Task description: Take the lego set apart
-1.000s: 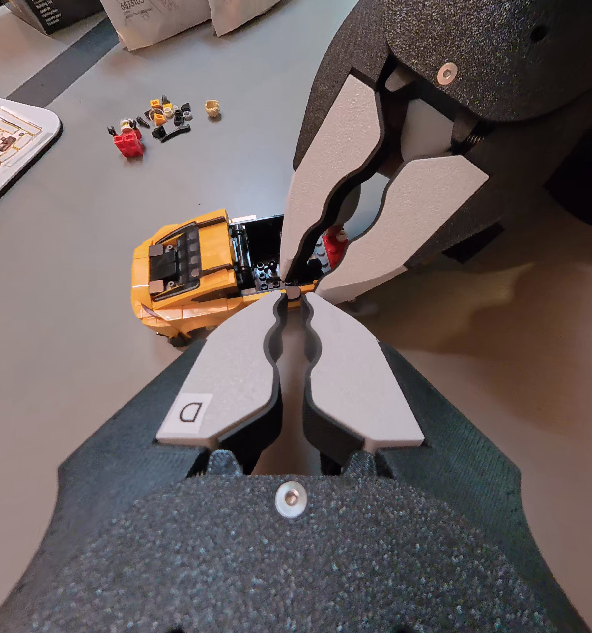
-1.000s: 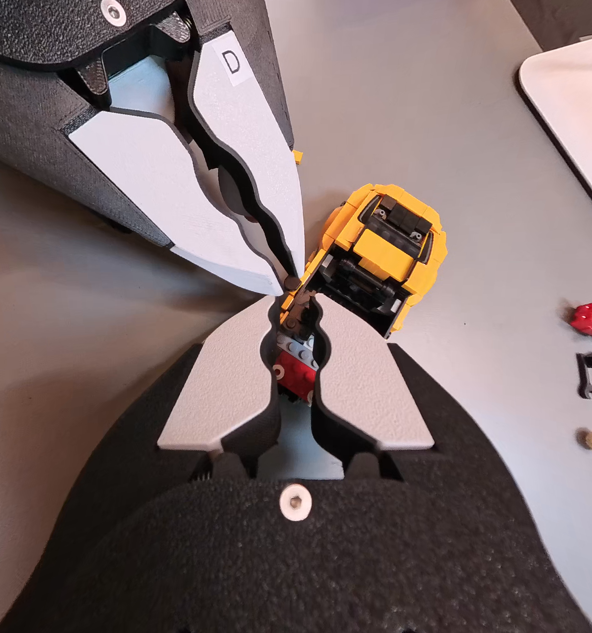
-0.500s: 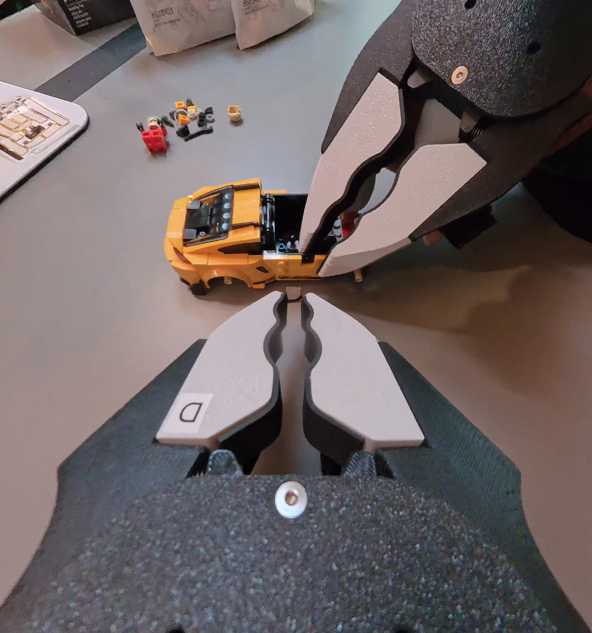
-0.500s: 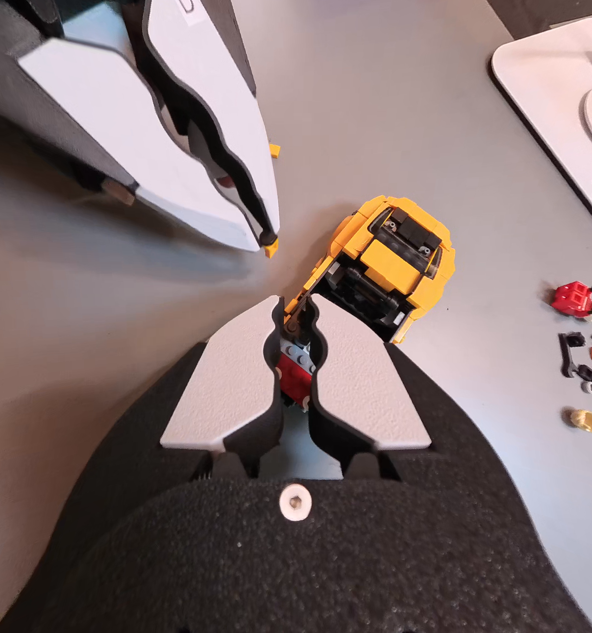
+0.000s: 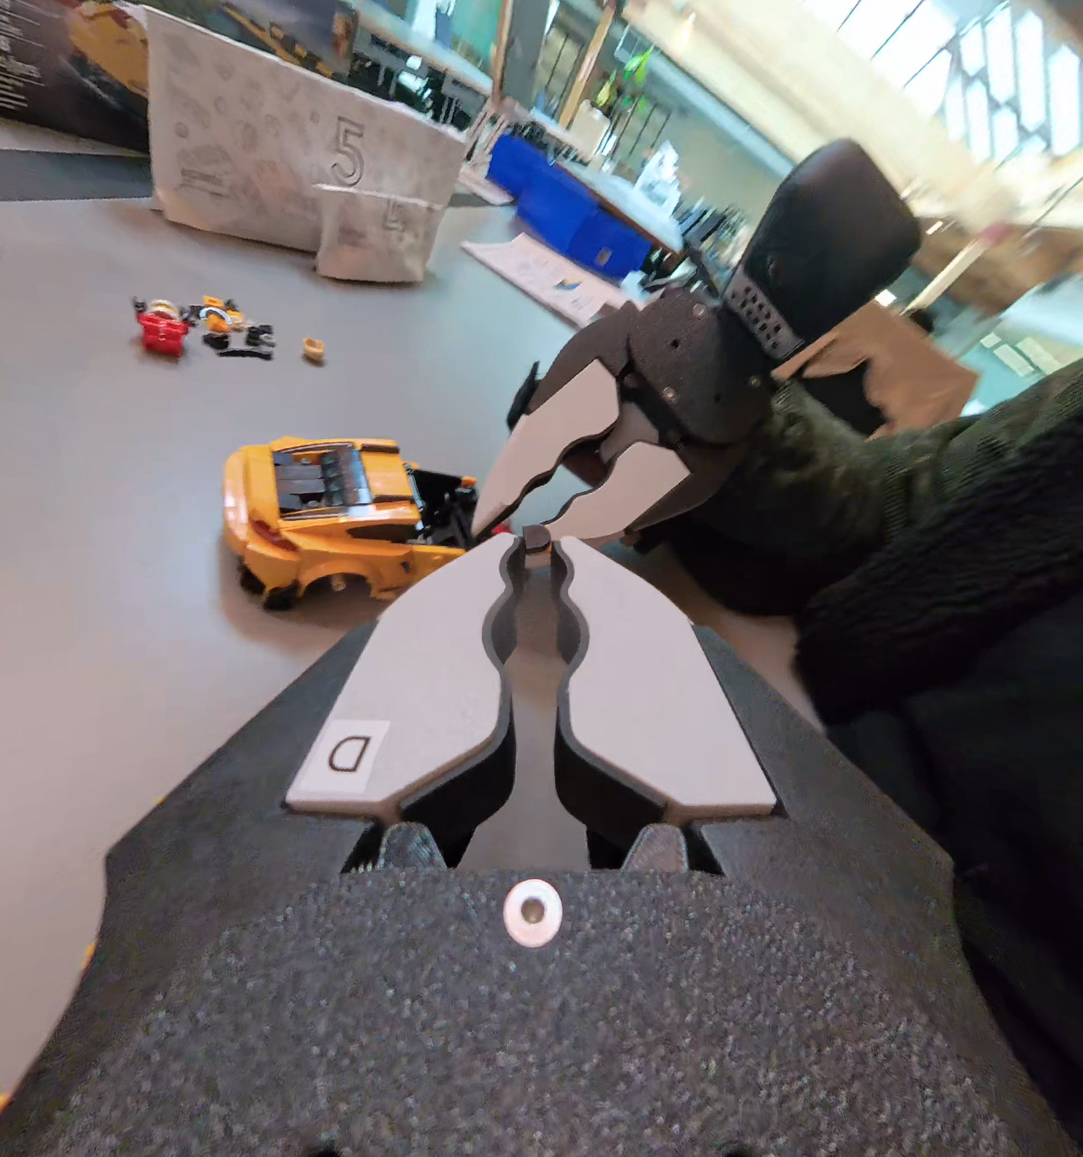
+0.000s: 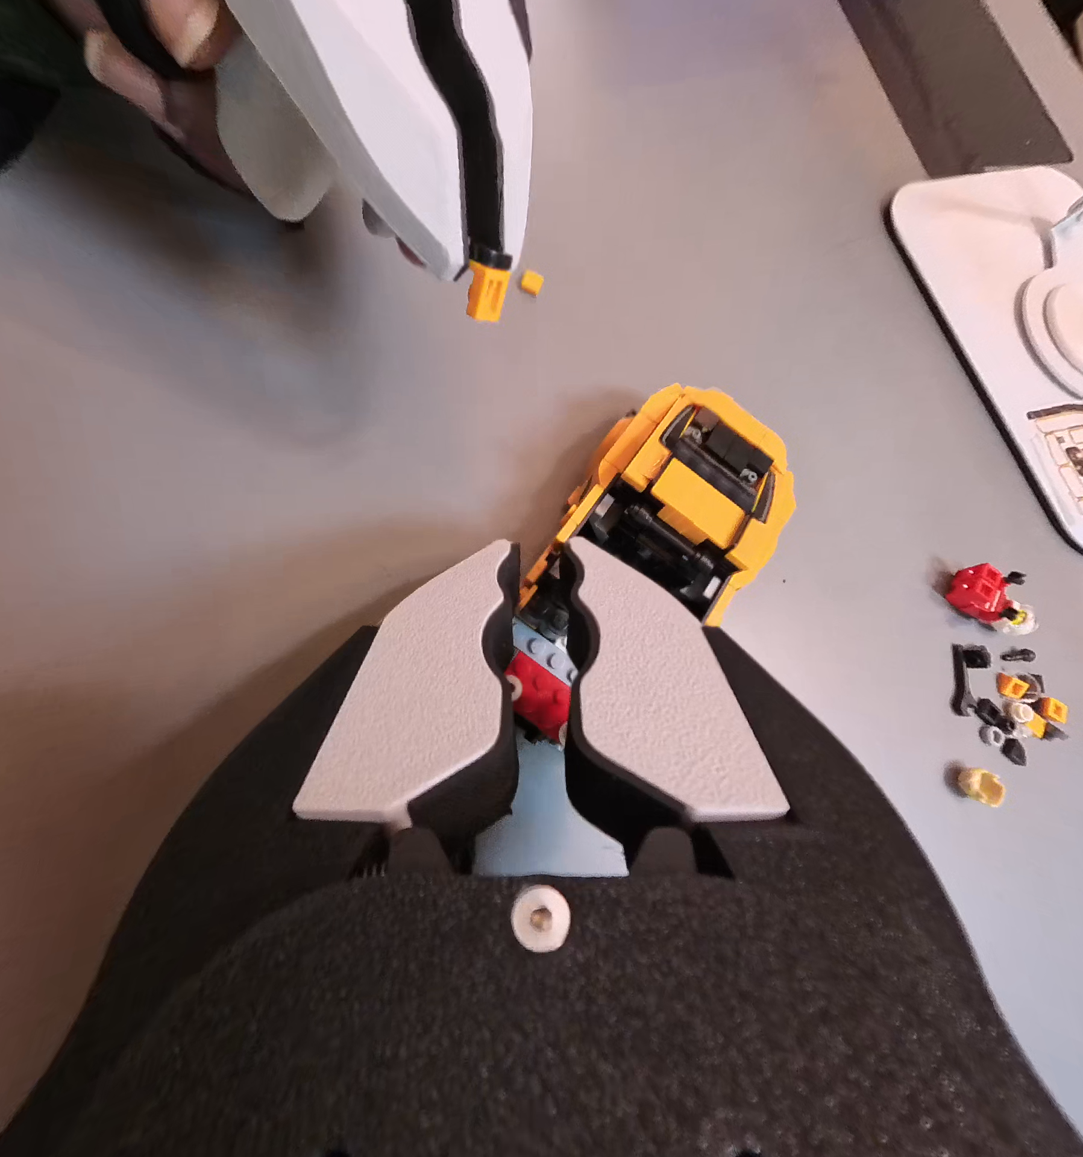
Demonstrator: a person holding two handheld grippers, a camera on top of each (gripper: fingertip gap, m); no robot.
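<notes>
Tray [image 6: 939,213] bearing sticker sheet [image 6: 1077,463], loose lego pieces [image 6: 1014,701] on table [image 6: 213,501] beside it

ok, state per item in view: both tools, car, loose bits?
left tool: shut on small yellow-and-black piece, held clear of the table
right tool: shut on yellow lego car
yellow lego car: partly stripped, interior exposed, standing on grey table
tiny yellow piece: loose on table
pile of removed parts: loose on table, apart from car

Glossy plastic car [image 6: 701,494]; matt grey table [image 6: 213,469]; grainy gripper shells.
</notes>
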